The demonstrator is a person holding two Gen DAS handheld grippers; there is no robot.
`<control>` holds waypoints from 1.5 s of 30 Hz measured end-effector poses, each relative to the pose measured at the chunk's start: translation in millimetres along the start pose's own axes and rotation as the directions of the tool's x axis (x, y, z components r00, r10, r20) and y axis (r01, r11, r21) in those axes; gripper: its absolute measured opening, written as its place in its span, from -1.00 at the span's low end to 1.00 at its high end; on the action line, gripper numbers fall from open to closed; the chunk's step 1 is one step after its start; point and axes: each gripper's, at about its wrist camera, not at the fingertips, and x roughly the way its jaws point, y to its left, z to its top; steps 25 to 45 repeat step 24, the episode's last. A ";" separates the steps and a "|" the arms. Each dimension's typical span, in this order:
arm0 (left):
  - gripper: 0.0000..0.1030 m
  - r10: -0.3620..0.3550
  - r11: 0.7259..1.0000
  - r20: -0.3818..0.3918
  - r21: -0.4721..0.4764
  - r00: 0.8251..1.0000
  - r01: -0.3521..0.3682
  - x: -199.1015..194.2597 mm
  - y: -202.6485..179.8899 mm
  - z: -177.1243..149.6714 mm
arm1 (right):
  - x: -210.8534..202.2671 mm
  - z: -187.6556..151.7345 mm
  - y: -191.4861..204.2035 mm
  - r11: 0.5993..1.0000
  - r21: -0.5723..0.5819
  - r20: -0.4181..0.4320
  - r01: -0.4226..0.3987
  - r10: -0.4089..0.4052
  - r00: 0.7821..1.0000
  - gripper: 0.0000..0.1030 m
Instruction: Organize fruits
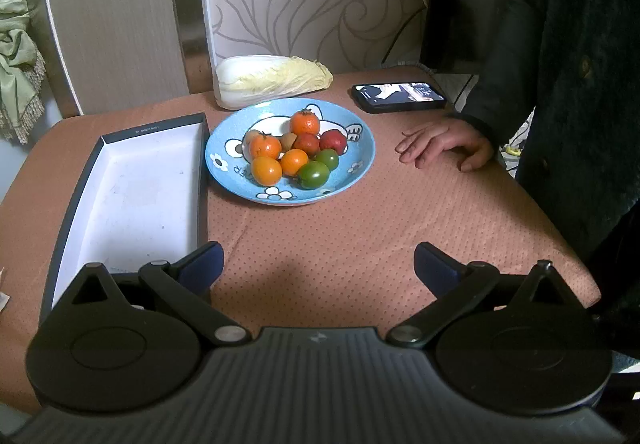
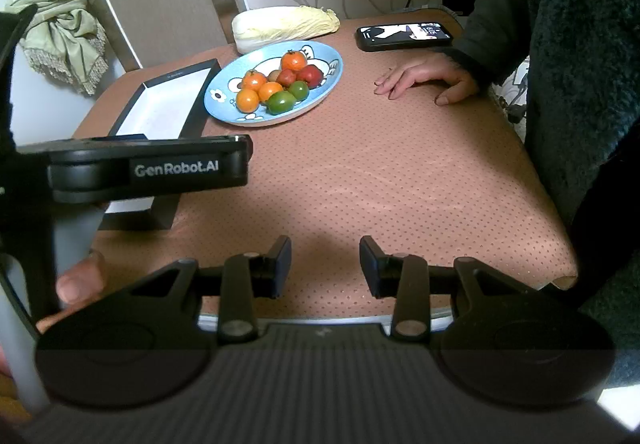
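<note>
Fruits: orange, red and green, piled in blue flowered plate mid-table, beside open white-lined box. Left gripper: low over near table edge, jaws wide apart, empty. Right gripper: likewise, jaws parted. Bystander's hand: flat on tablecloth, near phone.

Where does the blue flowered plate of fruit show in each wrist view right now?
Left wrist: the blue plate lies at upper centre, right of the open box.
Right wrist: the blue plate lies upper left of centre, beyond the right gripper.
Shared landmark: the cabbage just behind the plate.
</note>
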 end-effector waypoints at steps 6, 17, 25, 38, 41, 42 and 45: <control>0.99 -0.001 1.000 -0.006 0.002 1.000 0.001 0.7 -0.5 -0.4 | 0.5 0.2 0.7 1.000 0.002 -0.003 -0.001 0.001 1.000 -0.22; 0.99 0.005 1.000 -0.020 0.009 1.000 -0.005 1.9 -1.0 -1.0 | 1.3 0.1 2.1 1.000 0.002 -0.006 -0.010 0.010 1.000 -0.21; 0.97 -0.012 1.000 -0.041 -0.021 0.999 0.011 4.6 2.8 0.5 | -0.2 1.6 0.6 1.000 0.006 0.002 -0.011 0.011 1.000 -0.22; 0.97 -0.012 1.000 -0.041 -0.021 0.999 0.011 4.6 2.8 0.5 | -0.2 1.6 0.6 1.000 0.006 0.002 -0.011 0.011 1.000 -0.22; 0.97 -0.012 1.000 -0.041 -0.021 0.999 0.011 4.6 2.8 0.5 | -0.2 1.6 0.6 1.000 0.006 0.002 -0.011 0.011 1.000 -0.22; 0.97 -0.012 1.000 -0.041 -0.021 0.999 0.011 4.6 2.8 0.5 | -0.2 1.6 0.6 1.000 0.006 0.002 -0.011 0.011 1.000 -0.22; 0.97 -0.012 1.000 -0.041 -0.021 0.999 0.011 4.6 2.8 0.5 | -0.2 1.6 0.6 1.000 0.006 0.002 -0.011 0.011 1.000 -0.22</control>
